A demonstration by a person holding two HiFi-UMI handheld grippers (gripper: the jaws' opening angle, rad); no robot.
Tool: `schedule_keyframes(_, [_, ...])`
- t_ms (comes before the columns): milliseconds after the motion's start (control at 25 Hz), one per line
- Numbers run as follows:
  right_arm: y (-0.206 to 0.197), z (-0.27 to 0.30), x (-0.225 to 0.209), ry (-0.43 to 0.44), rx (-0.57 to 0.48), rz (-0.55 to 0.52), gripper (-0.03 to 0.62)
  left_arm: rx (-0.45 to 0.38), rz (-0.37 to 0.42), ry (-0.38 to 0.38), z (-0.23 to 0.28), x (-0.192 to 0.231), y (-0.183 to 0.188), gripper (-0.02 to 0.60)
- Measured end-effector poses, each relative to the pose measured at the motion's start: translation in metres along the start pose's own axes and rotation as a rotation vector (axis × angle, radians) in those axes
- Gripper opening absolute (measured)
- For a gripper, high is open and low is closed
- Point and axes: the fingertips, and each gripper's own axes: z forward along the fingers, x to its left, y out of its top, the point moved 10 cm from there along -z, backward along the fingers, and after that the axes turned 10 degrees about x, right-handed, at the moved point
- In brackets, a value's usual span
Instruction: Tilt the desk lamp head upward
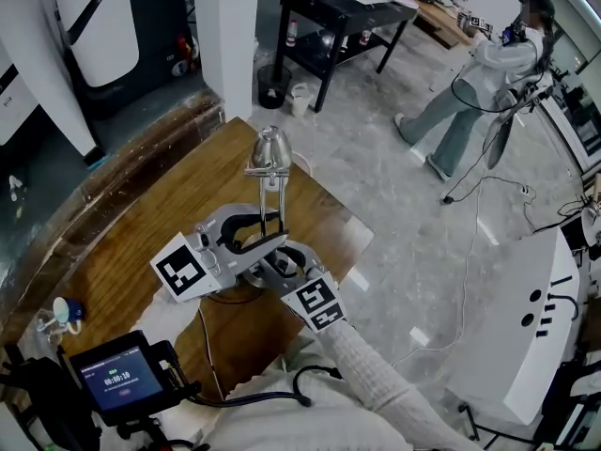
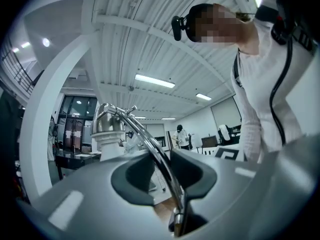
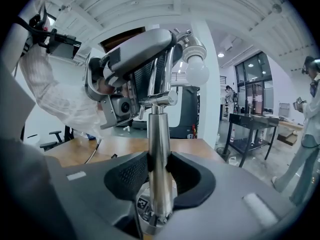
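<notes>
A chrome desk lamp stands on the wooden table (image 1: 122, 242). Its bell-shaped head (image 1: 270, 147) (image 2: 102, 123) with a white bulb (image 3: 196, 71) hangs from thin paired arm rods (image 2: 150, 144). My left gripper (image 1: 255, 231) (image 2: 162, 159) has those rods between its pads; they lie along the right-hand pad, and a slit of light shows beside the left-hand one. Lower down, my right gripper (image 1: 282, 269) (image 3: 159, 171) is shut on the lamp's upright post (image 3: 157, 154), with both pads pressed on it just above the round base (image 3: 150, 211).
The table's edge runs close on the right, with bare floor beyond. The lamp's cord (image 1: 211, 346) trails over the wood toward me. A screen device (image 1: 117, 379) sits at the lower left. Farther off are a black table (image 1: 338, 7) and a standing person (image 1: 479, 83).
</notes>
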Motion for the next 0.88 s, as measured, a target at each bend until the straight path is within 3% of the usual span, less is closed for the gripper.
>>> schedule_keyframes(280, [0.001,0.006,-0.001,0.013,0.008,0.022,0.138,0.008,0.036,0.034,-0.003,0.0,-0.004,0.098])
schedule_keyframes(520, [0.0,0.01,0.001,-0.023,0.061,-0.092,0.155,0.038,0.06,0.046,0.001,0.003,0.001,0.118])
schedule_keyframes(720, [-0.006,0.011,-0.001,-0.027,0.056,-0.058,0.156,0.015,-0.07,0.065,-0.003,0.008,-0.002,0.158])
schedule_keyframes(880, [-0.004,0.0,-0.003,-0.045,0.0,-0.04,0.175,0.007,-0.132,0.117,-0.013,0.009,-0.005,0.178])
